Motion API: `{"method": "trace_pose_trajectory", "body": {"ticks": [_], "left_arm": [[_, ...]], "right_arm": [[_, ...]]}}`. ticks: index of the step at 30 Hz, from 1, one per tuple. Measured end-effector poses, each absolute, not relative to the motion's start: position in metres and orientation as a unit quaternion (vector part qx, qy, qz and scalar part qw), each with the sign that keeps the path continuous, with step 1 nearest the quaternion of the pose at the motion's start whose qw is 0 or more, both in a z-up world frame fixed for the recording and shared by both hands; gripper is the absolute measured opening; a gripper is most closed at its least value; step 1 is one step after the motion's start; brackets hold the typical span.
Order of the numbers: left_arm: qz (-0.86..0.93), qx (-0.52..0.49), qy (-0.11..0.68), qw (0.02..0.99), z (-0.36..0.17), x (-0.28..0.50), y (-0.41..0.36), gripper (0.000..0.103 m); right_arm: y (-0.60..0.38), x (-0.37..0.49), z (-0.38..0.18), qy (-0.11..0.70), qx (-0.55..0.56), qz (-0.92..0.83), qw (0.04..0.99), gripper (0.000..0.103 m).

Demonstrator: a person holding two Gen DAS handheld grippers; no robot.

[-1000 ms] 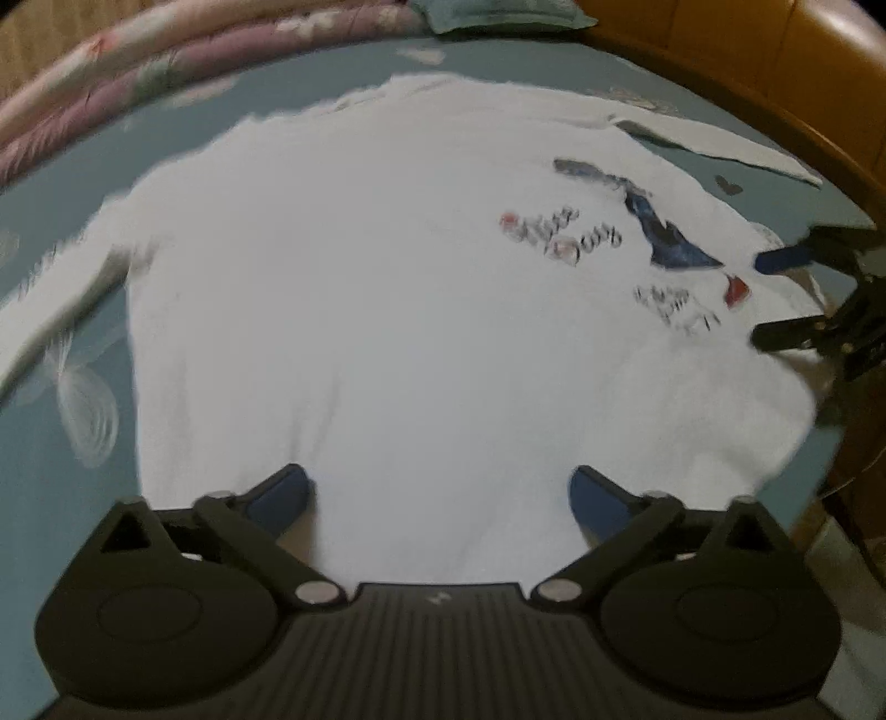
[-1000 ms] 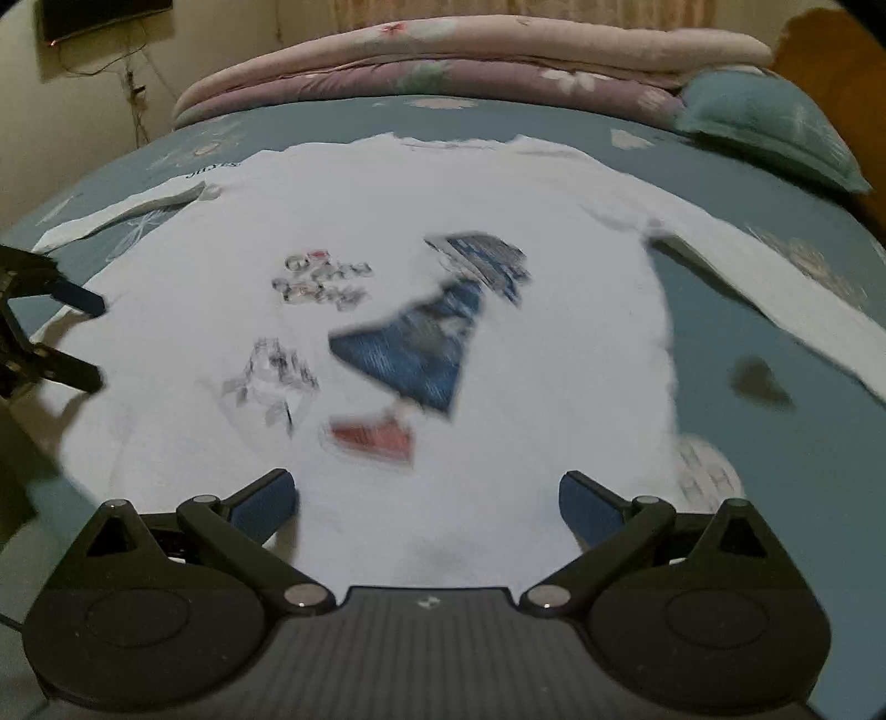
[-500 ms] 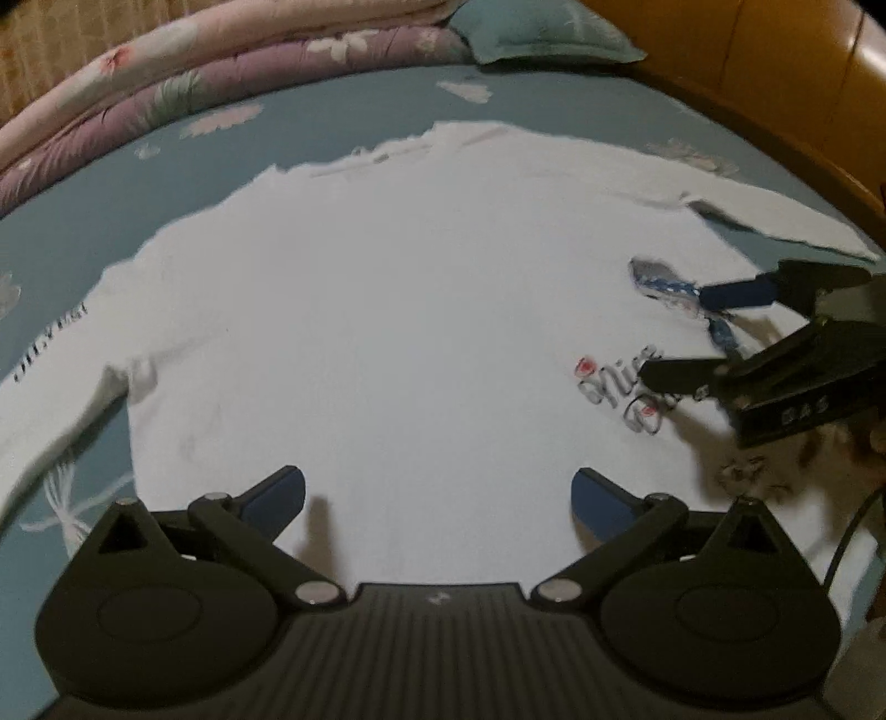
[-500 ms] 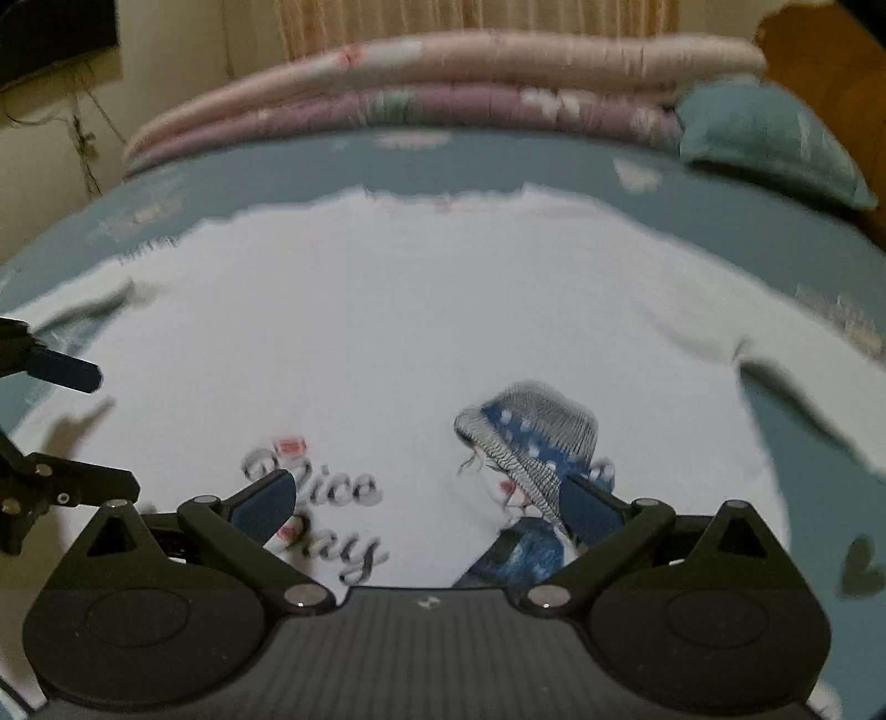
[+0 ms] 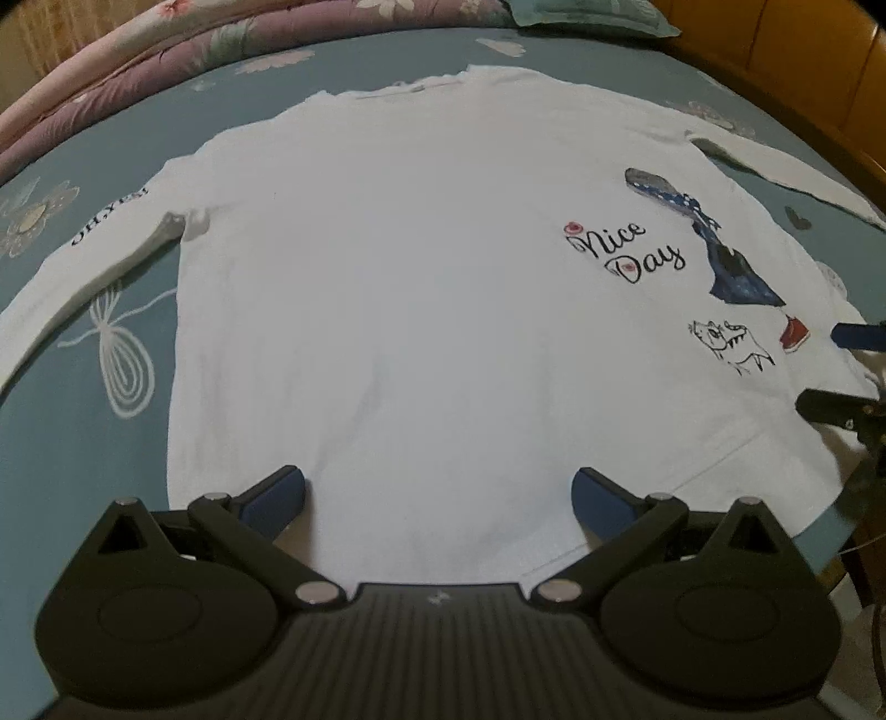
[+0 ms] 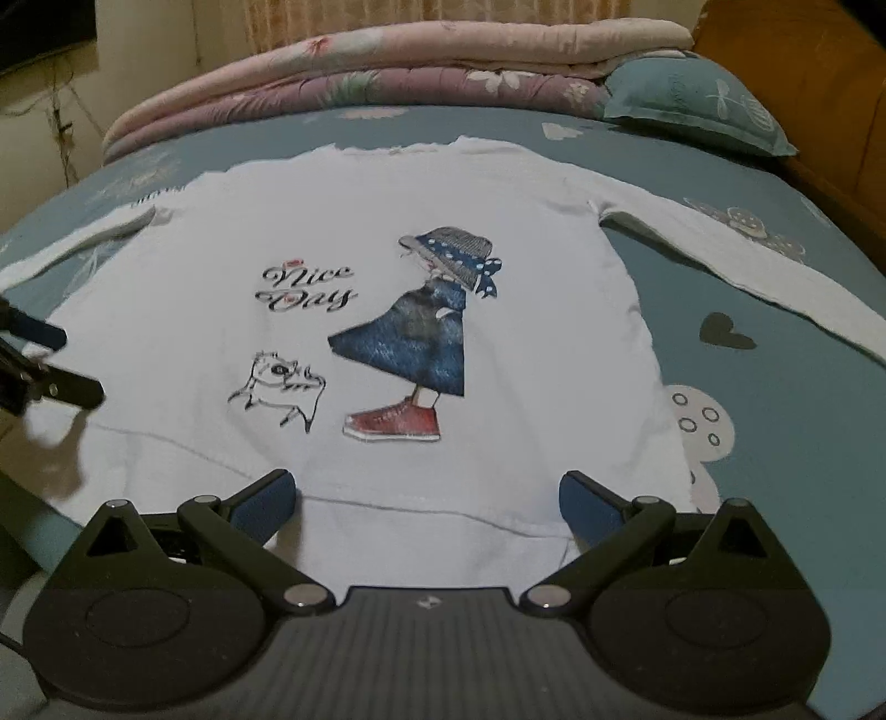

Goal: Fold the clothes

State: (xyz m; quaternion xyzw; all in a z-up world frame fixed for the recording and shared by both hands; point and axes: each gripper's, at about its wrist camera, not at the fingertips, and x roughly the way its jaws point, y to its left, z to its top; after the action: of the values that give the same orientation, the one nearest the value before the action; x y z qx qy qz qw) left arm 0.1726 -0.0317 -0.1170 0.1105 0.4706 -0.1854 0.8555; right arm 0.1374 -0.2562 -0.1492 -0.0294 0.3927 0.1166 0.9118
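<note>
Lying flat, shirt collar points away, hem nearest.

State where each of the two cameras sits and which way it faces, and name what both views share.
Left wrist: on the left gripper above the hem, facing up the white shirt toward the folded quilts; own open fingers show, with the right gripper at the right edge.
Right wrist: on the right gripper over the hem near the girl print; own open fingers show, with the left gripper at the left edge.
Shared: shirt, "Nice Day" lettering, teal bedsheet.
</note>
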Motion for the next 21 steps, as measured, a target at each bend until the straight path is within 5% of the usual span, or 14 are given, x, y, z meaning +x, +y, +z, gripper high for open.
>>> {"method": "trace_pose_trajectory", "body": {"ticks": [21], "left_arm": [[-0.15,0.077,0.423,0.89,-0.118,0.165,-0.047,0.102]], "right_arm": [[-0.25,0.145,-0.132,0.352,0.016,0.151,0.924,0.103]]}}
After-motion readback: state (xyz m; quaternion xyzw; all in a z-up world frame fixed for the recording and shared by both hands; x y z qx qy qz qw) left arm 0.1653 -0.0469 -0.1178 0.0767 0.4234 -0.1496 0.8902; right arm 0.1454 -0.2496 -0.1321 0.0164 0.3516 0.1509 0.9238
